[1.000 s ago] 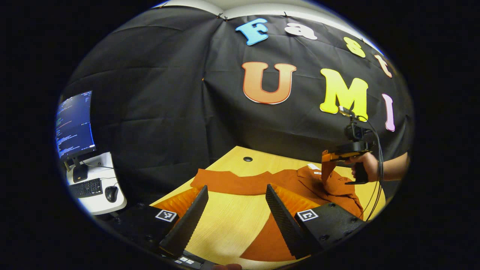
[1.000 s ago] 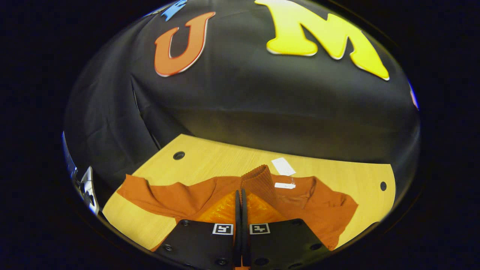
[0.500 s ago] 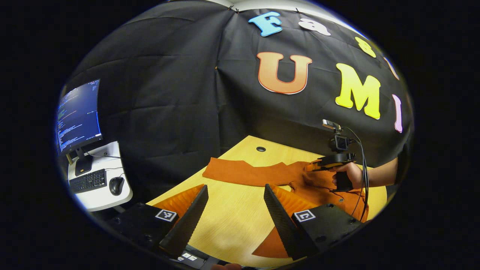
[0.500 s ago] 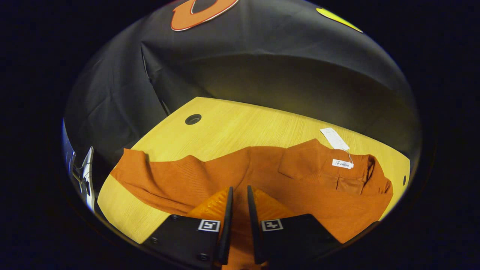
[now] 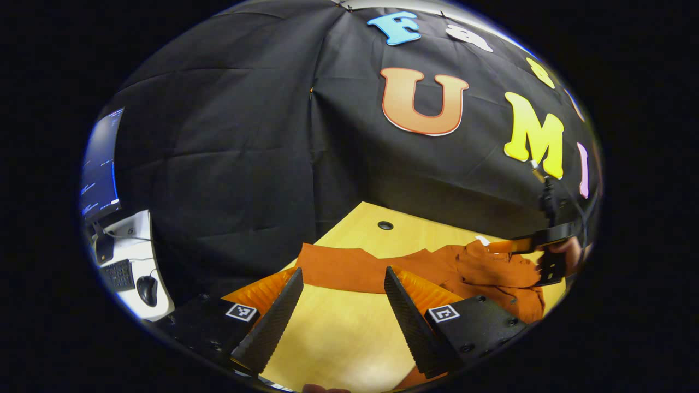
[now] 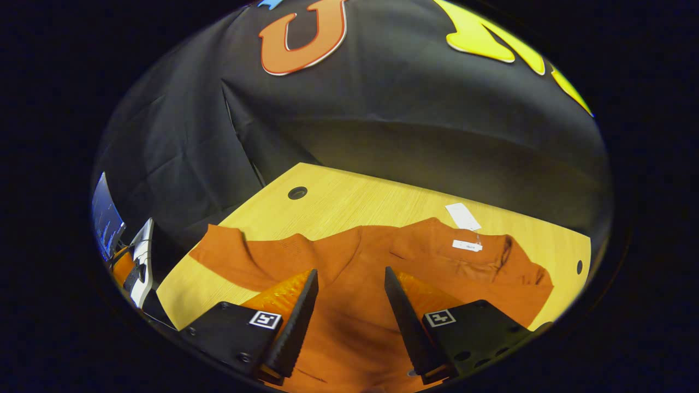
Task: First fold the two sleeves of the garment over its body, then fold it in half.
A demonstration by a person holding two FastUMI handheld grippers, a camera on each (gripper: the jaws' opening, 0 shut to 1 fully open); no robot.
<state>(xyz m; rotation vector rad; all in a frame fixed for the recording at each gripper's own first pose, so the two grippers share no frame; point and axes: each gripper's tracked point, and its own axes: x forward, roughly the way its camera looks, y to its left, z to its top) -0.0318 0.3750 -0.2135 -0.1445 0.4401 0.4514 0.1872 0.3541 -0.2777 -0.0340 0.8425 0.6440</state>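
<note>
On the wooden table [image 6: 349, 204] an orange garment [image 6: 360, 256] is spread, with both grippers held apart over it.

From the right gripper view, the right gripper [image 6: 349, 322] is seen with its fingers spread wide and nothing between them, hovering above the garment's body. One sleeve [image 6: 246, 256] is stretched out flat toward the table's left edge, while the other side of the garment is bunched near the collar, where a white tag [image 6: 463, 216] lies on the wood. From the left gripper view, the left gripper [image 5: 338, 322] is likewise seen spread and empty, above bare table just short of the outstretched sleeve [image 5: 349, 267]. The right gripper [image 5: 546, 245] is seen farther off at the right edge, held in a hand [image 5: 570, 256] above the rumpled cloth. A monitor [image 5: 98, 169], keyboard [image 5: 117, 273] and mouse [image 5: 146, 288] are seen on a side desk at the left.
</note>
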